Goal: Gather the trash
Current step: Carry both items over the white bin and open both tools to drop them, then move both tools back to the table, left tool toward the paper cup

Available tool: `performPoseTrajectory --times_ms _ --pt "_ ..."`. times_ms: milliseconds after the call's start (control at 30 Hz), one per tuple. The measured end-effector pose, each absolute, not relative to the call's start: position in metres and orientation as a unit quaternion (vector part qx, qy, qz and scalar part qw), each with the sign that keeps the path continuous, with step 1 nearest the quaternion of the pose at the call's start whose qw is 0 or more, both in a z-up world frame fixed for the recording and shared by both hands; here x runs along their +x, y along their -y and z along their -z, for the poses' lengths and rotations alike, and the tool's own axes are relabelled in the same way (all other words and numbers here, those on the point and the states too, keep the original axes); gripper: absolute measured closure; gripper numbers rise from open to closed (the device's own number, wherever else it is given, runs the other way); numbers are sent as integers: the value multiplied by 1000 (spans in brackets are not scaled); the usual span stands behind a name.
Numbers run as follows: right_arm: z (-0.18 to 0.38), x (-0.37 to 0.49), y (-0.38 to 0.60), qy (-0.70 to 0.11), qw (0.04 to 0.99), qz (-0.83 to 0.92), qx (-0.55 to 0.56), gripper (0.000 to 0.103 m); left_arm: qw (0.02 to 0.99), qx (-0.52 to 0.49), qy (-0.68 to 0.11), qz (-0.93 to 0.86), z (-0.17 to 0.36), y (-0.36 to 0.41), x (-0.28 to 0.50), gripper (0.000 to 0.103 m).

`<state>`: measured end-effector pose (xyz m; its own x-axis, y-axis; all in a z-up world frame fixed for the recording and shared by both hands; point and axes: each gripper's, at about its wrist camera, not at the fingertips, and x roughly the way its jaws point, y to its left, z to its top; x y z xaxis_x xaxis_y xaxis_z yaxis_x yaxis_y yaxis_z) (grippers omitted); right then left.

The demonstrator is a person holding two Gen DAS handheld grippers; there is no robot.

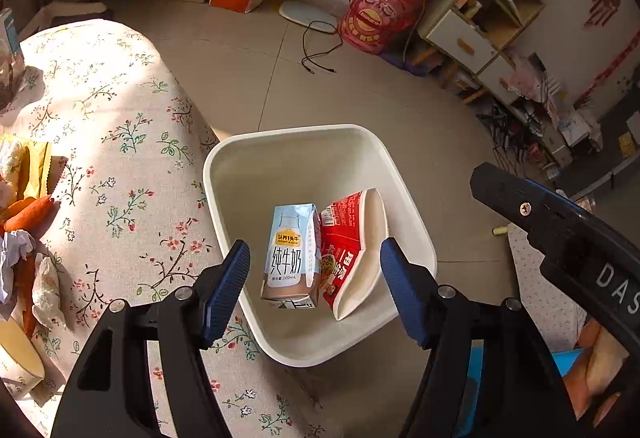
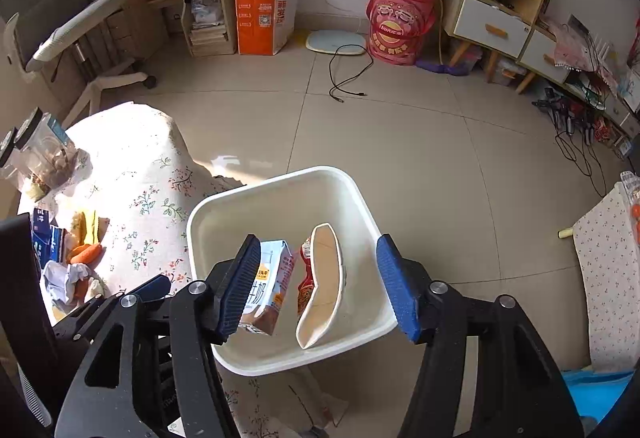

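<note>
Both tongs hung wide open and empty above a white bin (image 1: 320, 141) that stood on the floor against the edge of a floral-clothed tabletop (image 1: 120, 141). The left tongs (image 1: 316, 290) spread their blue pads (image 1: 230, 286) well apart, gripping nothing and touching nothing; in the left wrist view the bin's contents showed between them. The right tongs (image 2: 316, 286) were spread equally wide and held nothing, with the near pad (image 2: 240, 286) overlapping the carton in the right wrist view; whether it touched the carton could not be told.

Inside the bin (image 2: 280, 181) lay two pieces of trash side by side, touching. A milk carton (image 1: 290, 258), pale blue above and brown at its base with Chinese lettering on its face, stood roughly upright at the left. Beside it to the right leaned a red paper cup (image 1: 348, 258), crushed flat, its cream lining exposed along the open rim. From the right wrist view the carton (image 2: 268, 290) and cup (image 2: 320, 286) kept the same order.

On the tabletop to the left more trash lay in a loose cluster: crumpled white paper (image 1: 16, 254), orange wrappers (image 1: 28, 213) and a yellow packet (image 1: 38, 165), all well apart from the bin. Sunlight fell across the cloth.
</note>
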<state>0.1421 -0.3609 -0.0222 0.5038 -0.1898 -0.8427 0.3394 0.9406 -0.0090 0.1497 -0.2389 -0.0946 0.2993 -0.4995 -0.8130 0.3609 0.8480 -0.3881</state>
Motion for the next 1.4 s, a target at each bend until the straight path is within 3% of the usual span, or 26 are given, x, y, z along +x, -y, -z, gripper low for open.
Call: performPoseTrajectory --times_ms 267,467,733,833,1400 --pt "-9 130 328 -417 899 114 72 37 835 -36 -518 182 62 163 133 34" --pt "-34 104 270 -360 930 46 59 25 877 -27 -478 46 24 69 102 28" --pt "-44 85 167 -311 949 -46 -25 18 872 -82 -482 -11 45 -34 63 27" --pt "-35 88 140 -319 944 -53 -60 17 845 -93 -526 18 73 -44 67 27" --pt "6 118 92 -384 917 -74 -80 17 814 -17 -576 79 144 -26 101 27"
